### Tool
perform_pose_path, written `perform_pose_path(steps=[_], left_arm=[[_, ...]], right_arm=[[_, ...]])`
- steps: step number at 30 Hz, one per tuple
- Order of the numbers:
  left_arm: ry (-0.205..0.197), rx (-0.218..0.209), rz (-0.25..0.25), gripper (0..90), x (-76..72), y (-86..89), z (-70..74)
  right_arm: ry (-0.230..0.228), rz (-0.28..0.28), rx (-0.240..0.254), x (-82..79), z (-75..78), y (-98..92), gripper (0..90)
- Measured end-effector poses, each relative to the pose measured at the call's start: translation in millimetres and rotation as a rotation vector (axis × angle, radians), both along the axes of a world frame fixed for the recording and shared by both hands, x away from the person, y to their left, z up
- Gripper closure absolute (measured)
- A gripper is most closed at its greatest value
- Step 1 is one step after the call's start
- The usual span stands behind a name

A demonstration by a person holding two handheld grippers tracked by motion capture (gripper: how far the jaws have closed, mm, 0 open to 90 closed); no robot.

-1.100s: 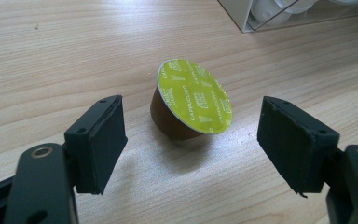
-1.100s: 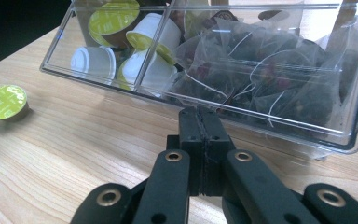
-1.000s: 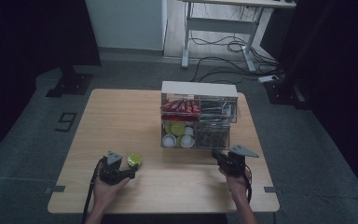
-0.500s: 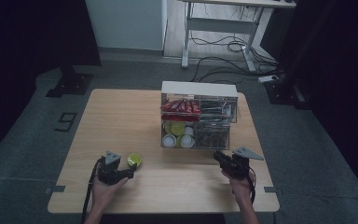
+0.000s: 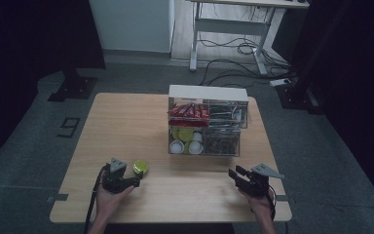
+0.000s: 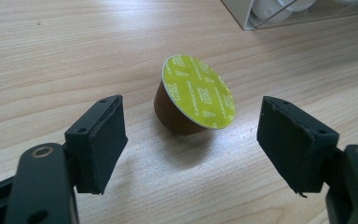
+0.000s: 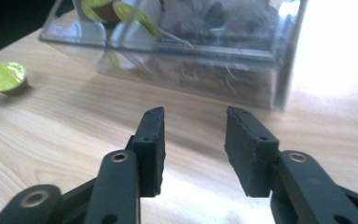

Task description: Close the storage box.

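Dim overall from the high view, with black surroundings pressing in and only the wooden table [image 5: 126, 126] and pale wall panel [image 5: 129, 24] moderately lit. Grainy and soft in detail, small items in the clear organiser [image 5: 208, 126] hard to resolve. Brighter in the left gripper view: crisp wood grain, sharp print on the green capsule lid [image 6: 198, 92], a soft shadow pooled beneath and toward the camera. Blown out by glare at the upper right of the right gripper view, washing the tabletop white beside the clear box [image 7: 186, 46]. Blurred there in the box's contents; sharper on the black jaws up close.
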State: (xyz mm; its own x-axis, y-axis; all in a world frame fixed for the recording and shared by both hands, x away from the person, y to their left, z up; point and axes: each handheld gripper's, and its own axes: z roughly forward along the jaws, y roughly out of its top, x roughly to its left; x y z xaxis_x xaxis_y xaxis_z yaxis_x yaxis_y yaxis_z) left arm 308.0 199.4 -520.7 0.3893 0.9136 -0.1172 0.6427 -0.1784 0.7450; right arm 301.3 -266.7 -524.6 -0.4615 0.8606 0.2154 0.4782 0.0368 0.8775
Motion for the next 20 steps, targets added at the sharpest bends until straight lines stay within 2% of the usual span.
perform_pose_path(steps=[3, 9, 15, 20], left_arm=[[0.001, 0.0, 0.0, 24.0, 0.4, -1.0, -0.8], [0.005, -0.003, -0.003, 24.0, 1.3, -1.3, -0.9], [0.016, 0.004, -0.013, 23.9, 2.8, -3.2, -2.5], [0.009, 0.002, -0.009, 23.9, 1.8, -2.8, -0.6]], right_arm=[[0.014, -0.006, -0.002, -4.2, -6.0, -7.1, 54.6], [0.028, -0.026, -0.039, -12.0, -14.7, -16.2, 51.8], [0.048, -0.04, -0.043, -9.7, -19.9, -19.0, 51.0], [0.047, -0.05, -0.042, -8.6, -19.6, -19.8, 51.0]])
